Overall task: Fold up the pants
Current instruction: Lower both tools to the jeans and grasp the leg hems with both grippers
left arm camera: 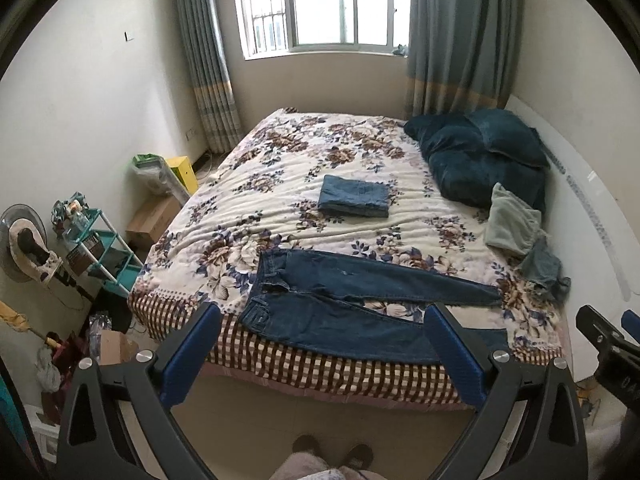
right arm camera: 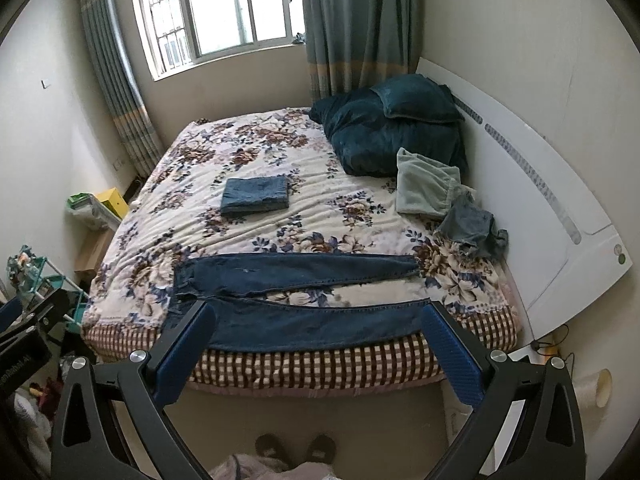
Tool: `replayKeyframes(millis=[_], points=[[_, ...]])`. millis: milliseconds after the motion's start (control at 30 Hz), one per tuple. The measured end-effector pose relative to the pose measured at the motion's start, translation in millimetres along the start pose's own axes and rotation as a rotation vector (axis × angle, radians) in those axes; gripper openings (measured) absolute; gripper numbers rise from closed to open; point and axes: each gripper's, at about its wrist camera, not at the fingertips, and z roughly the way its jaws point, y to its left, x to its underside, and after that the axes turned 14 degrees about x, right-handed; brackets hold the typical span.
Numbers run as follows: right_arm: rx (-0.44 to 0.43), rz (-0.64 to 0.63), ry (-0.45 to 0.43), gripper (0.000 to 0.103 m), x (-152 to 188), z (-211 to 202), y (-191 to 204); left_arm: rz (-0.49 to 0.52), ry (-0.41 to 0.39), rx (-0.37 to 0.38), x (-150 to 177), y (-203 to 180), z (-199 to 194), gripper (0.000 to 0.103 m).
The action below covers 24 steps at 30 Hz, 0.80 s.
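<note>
We see daylight entering through the window, whose panes are overexposed to near white. The bed receives soft, even light with faint shadows. Fisheye distortion bows the walls, black vignetting cuts the corners, and fine detail appears soft throughout.

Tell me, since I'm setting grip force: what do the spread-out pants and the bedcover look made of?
The pants look like dark blue denim: matte, with visible seam stitching. The bedcover looks like soft quilted fabric with a floral print and fine rippled creases; the fibre can't be told.
</note>
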Motion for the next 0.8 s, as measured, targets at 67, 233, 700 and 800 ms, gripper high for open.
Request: replayKeyframes(millis=[67, 233, 700, 800], points=[[0.013, 0.006, 0.024, 0.103, -2.7, 25.6, 0.5, -0.004, 0.029, -0.002, 0.9, -0.6, 18.6, 0.103], [0.025, 0.025, 0.109, 0.103, -13.8, 102.9, 4.1, -0.001, 0.11, -0.026, -3.6, 2.1, 86.1, 0.103], [0.082, 0.015, 0.425, 0.103, -59.1, 392.8, 81.5, 0.1, 0.388, 0.001, -62.1, 38.7, 347.5, 0.103], [0.112, -0.029, 0.451, 0.103, -71.2, 455.4, 106.6, 0.158, 0.448, 0.019, -69.4, 42.0, 414.8, 0.103]])
